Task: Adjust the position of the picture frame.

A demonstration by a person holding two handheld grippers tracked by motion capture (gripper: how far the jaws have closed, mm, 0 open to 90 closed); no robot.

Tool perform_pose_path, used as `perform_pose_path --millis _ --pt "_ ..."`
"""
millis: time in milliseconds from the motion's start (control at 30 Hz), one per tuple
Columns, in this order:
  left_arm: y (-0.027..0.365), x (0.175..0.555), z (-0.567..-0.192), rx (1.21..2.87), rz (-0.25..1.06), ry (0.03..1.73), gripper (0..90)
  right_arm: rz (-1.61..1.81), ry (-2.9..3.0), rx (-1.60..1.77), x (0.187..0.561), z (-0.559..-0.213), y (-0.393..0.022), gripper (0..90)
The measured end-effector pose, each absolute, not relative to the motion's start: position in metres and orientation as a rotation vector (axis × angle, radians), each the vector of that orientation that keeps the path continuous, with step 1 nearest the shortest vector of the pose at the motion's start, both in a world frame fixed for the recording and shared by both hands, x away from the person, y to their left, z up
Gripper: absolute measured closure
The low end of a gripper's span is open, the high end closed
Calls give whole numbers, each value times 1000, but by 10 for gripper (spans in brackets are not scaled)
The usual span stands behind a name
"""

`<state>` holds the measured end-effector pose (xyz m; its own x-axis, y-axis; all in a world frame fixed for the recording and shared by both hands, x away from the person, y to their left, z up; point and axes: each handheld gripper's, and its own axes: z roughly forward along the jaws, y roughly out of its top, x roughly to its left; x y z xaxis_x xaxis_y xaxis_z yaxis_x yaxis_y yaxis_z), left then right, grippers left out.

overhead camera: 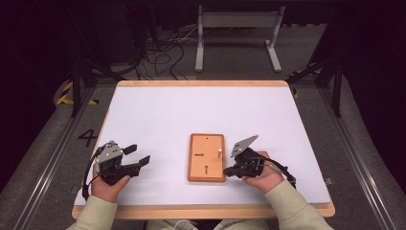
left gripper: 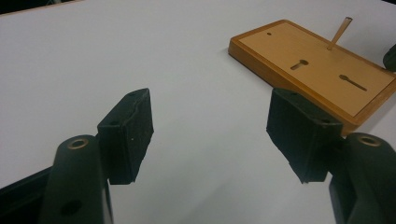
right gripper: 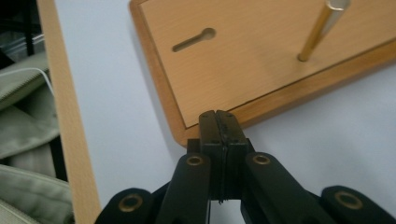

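A small wooden board (overhead camera: pixel 207 157) lies flat on the white table, near the front and a little right of centre. It has two keyhole slots (left gripper: pixel 353 82) and a thin brass peg (right gripper: pixel 319 29) standing upright near its right edge. My left gripper (overhead camera: pixel 137 157) is open over bare table at the front left, its jaws wide apart (left gripper: pixel 210 135) and nothing between them. My right gripper (overhead camera: pixel 229 169) is shut with nothing in it, its tips (right gripper: pixel 220 119) right at the board's near right corner.
The white table top (overhead camera: pixel 201 110) has a wooden rim (right gripper: pixel 65 121) along the front. A grey metal frame (overhead camera: pixel 237 33) and loose cables lie on the floor beyond the far edge. Light sleeves (overhead camera: pixel 292 206) come in at the bottom.
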<state>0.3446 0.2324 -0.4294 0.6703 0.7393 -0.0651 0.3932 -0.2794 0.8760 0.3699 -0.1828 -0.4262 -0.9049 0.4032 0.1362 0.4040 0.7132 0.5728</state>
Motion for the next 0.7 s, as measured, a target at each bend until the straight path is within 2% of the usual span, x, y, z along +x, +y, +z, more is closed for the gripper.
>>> perform_pose_path --millis 700 --pt "233 344 -430 1901 441 897 318 -1032 -2900 -621 375 -431 -140 900"
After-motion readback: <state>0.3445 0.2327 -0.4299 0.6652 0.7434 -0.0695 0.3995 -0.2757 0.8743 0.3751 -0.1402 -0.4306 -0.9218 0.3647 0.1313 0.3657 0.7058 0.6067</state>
